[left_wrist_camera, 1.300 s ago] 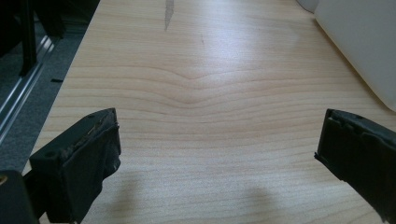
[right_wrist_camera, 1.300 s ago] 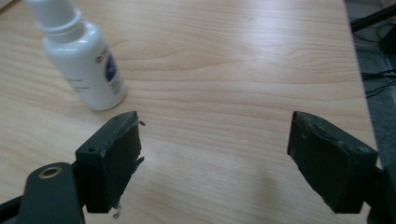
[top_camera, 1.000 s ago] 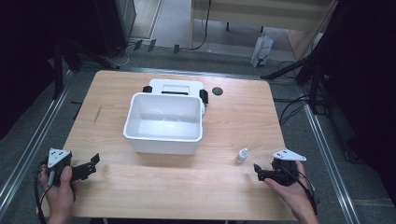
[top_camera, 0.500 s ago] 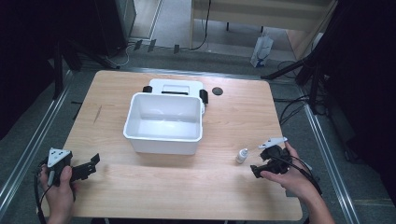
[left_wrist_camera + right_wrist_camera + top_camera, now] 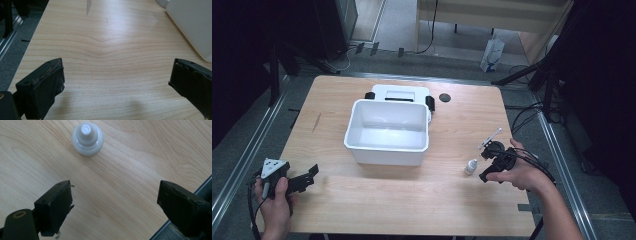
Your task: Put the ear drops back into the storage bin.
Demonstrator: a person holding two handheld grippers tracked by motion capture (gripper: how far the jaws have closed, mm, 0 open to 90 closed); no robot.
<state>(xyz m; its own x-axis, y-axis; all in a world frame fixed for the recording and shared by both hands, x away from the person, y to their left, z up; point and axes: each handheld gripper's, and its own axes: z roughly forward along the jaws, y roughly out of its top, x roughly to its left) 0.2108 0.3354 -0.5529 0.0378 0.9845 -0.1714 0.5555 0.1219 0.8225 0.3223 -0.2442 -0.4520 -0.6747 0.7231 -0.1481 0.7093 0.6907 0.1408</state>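
One table (image 5: pixel 362 210) is carrying one empty white bin (image 5: pixel 387 131) at its middle and, near its right edge, one small white dropper bottle (image 5: pixel 470 167) standing upright. The bottle is looking light, stiff and slick, likely tippy, so gripping across its body below the cap seems best. The right hand-held gripper (image 5: pixel 115 205) is hovering just beside it with jaws spread wide, and the left hand-held gripper (image 5: pixel 117 82) is idling released, well apart.

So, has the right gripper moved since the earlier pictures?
Yes. In the high view the right gripper has moved away from the table's near right corner, inward toward the small white bottle, which stands where it did. Its jaws are open.
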